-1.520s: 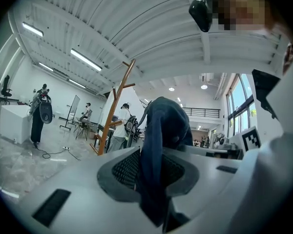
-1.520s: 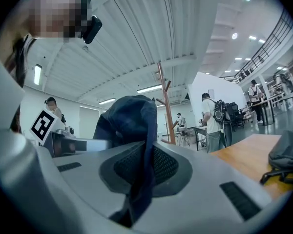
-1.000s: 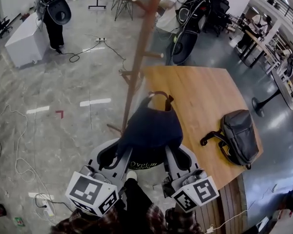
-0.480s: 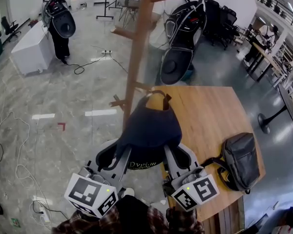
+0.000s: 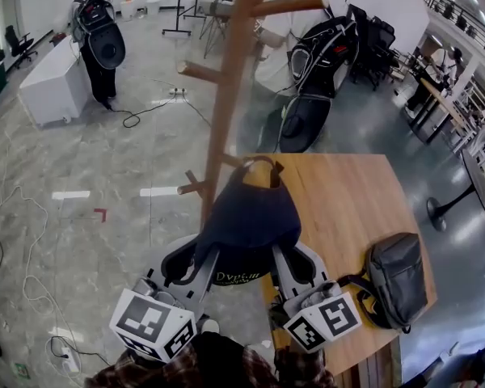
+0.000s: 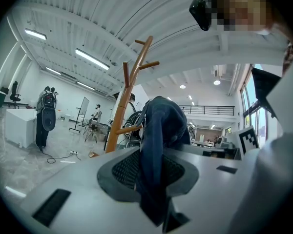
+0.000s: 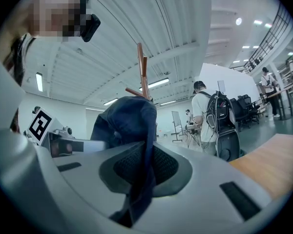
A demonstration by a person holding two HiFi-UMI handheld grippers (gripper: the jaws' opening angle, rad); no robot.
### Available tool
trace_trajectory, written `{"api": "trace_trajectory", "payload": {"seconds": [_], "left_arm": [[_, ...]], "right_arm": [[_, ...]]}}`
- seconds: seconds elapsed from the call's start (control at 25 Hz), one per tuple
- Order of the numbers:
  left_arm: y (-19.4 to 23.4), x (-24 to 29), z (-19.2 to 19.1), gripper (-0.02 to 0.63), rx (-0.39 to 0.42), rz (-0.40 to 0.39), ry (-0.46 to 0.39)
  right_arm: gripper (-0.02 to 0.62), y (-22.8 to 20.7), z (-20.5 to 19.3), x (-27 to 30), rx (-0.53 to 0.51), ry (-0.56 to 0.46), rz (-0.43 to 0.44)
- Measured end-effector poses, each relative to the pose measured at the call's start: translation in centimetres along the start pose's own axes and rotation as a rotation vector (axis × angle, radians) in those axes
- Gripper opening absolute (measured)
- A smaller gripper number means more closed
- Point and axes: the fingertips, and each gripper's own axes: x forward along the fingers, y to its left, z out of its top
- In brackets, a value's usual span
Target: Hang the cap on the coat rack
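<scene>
The navy cap (image 5: 250,217), clamped at both sides by the fingers of the left gripper (image 5: 187,263) and the right gripper (image 5: 297,265), is held just beside the coat rack (image 5: 229,95), on no peg yet.

Grey polished stone floor (image 5: 105,160) with loose cables (image 5: 132,120); a wooden tabletop (image 5: 339,192) at right; a white cabinet (image 5: 52,87) far left; long strip lights (image 6: 92,58) on white ceiling (image 6: 151,13).

The rounded navy blue fabric cap (image 5: 250,217) shows pale lettering on black underneath. The tall wooden coat rack (image 5: 224,103) is reddish brown and the wooden table top (image 5: 347,184) is honey-coloured. The soft charcoal-grey bag (image 5: 398,277) is plain. The pale grey left gripper (image 5: 196,259) and pale grey right gripper (image 5: 284,259) bear black-and-white square markers. The glossy stone floor (image 5: 81,160) is grey and marbled.
</scene>
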Motion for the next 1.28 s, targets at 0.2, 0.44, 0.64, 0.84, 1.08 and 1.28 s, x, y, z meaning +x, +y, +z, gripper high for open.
{"api": "trace_trajectory", "payload": {"seconds": [0.2,0.44,0.64,0.84,1.08,1.28], "left_arm": [[-0.1,0.6,0.0,0.086,0.005,-0.014,0.01],[1.2,1.2,-1.3,0.086,-0.014,0.003,0.035],[2.5,2.1,-3.4,0.086,-0.036,0.025,0.07],[3.6,3.4,-5.5,0.086,-0.064,0.042,0.097],[5.4,5.3,-6.8,0.086,-0.048,0.069,0.111],[6.9,6.6,-7.8,0.086,-0.051,0.09,0.13]], "right_arm": [[0.036,-0.6,0.0,0.0,0.007,-0.001,-0.017],[0.036,-1.1,-1.5,1.2,0.02,0.036,-0.017],[0.036,-2.0,-3.6,2.4,0.028,0.081,-0.02],[0.035,-3.4,-5.7,3.6,0.037,0.124,-0.019],[0.035,-4.9,-7.2,5.8,0.036,0.148,-0.024],[0.035,-6.1,-8.3,7.6,0.037,0.158,-0.023]]}}
